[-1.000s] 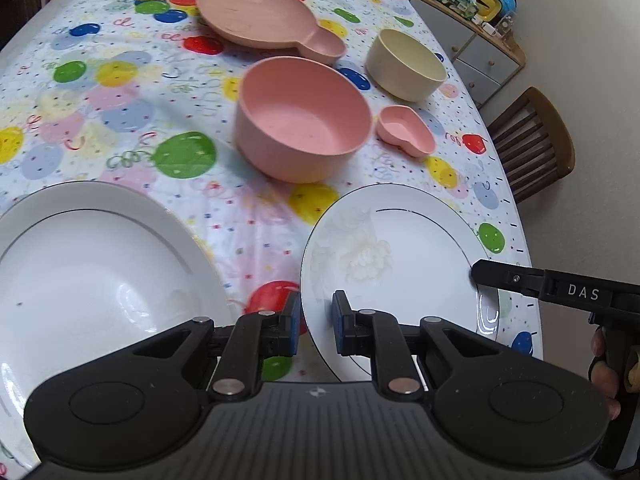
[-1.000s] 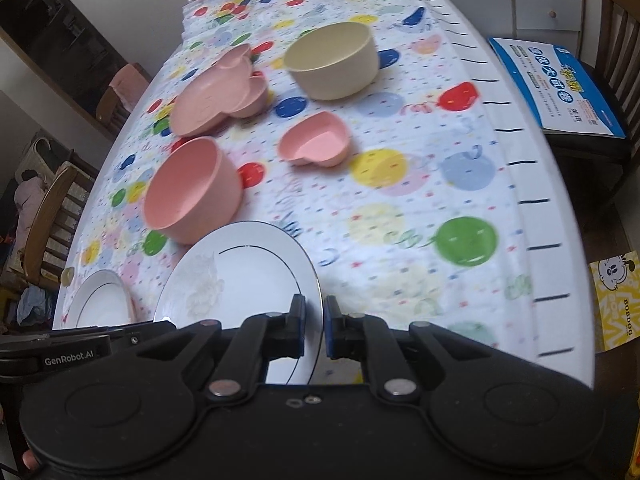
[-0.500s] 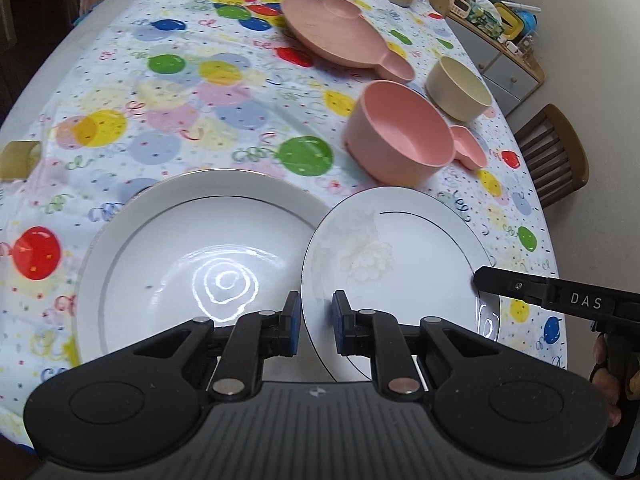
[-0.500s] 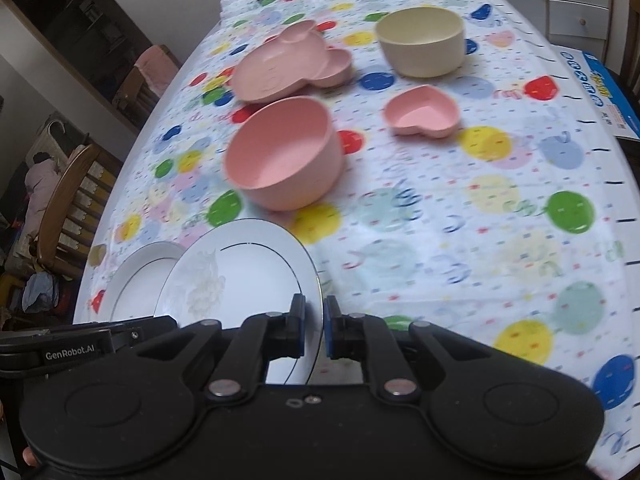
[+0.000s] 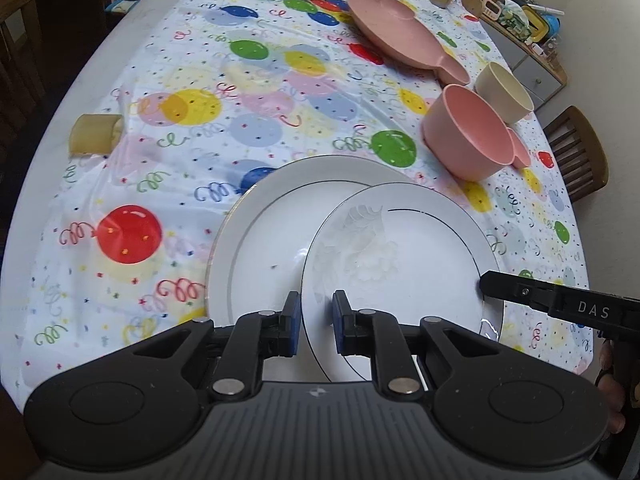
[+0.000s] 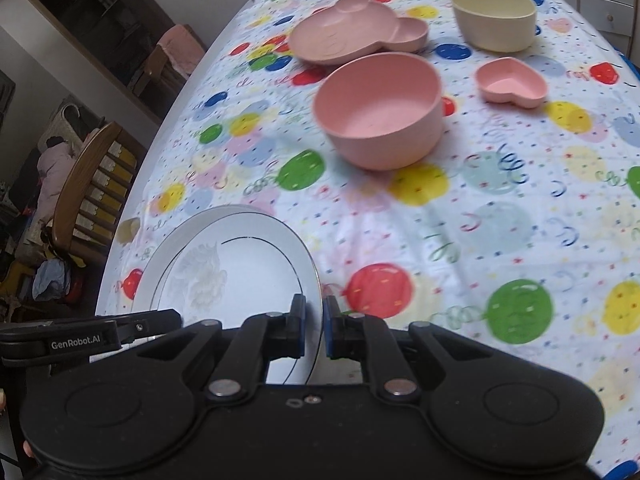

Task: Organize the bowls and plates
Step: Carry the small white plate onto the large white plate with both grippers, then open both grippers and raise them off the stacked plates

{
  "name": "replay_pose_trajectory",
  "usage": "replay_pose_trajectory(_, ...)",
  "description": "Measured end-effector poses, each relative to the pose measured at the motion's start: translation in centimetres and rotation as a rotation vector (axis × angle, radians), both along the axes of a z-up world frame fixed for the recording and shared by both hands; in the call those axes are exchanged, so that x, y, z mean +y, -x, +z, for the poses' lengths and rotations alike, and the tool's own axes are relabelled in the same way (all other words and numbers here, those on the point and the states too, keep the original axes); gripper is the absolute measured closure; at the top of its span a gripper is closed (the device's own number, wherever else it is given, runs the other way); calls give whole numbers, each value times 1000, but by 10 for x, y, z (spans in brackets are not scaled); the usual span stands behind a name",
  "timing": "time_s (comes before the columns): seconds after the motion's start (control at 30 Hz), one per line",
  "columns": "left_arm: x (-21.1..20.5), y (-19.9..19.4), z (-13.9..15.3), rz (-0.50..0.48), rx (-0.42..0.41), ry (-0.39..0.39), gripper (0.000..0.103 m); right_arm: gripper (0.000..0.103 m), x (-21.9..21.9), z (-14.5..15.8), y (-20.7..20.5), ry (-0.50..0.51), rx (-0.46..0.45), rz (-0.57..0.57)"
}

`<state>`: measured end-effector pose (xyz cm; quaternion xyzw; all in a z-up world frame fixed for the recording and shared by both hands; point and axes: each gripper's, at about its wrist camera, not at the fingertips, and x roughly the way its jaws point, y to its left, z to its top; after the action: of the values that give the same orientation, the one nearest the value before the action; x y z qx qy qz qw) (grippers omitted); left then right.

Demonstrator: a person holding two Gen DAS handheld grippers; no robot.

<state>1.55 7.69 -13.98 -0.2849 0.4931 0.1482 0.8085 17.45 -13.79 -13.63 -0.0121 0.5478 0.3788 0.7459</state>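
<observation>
A small white plate (image 5: 404,264) with a thin dark ring is held between both grippers, over the right part of a larger white plate (image 5: 260,248) that lies on the table. My left gripper (image 5: 314,322) is shut on the small plate's near left rim. My right gripper (image 6: 314,326) is shut on its right rim (image 6: 240,276); its fingertip (image 5: 490,284) shows in the left wrist view. A big pink bowl (image 6: 380,110), a cream bowl (image 6: 496,16), a pink heart dish (image 6: 512,82) and a pink mouse-shaped plate (image 6: 352,30) stand farther back.
The table wears a balloon-print cloth (image 5: 192,120). A small tan object (image 5: 94,134) sits near its left edge. Wooden chairs stand at the right (image 5: 580,152) and at the left (image 6: 88,188). A cabinet with clutter (image 5: 524,20) is at the back right.
Both grippers have carried the small plate to the left, from beside the large plate to partly over it. The bowls now lie farther right in the left wrist view.
</observation>
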Motion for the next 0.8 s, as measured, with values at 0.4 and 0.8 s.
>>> replay_pose_trajectory(0.4, 16, 9, -12, 2, 24, 1, 87, 95, 26, -18, 21, 20, 21, 9)
replay_pose_trajectory(0.8, 20, 7, -13, -9, 23, 12, 87, 94, 26, -24, 17, 15, 30, -12)
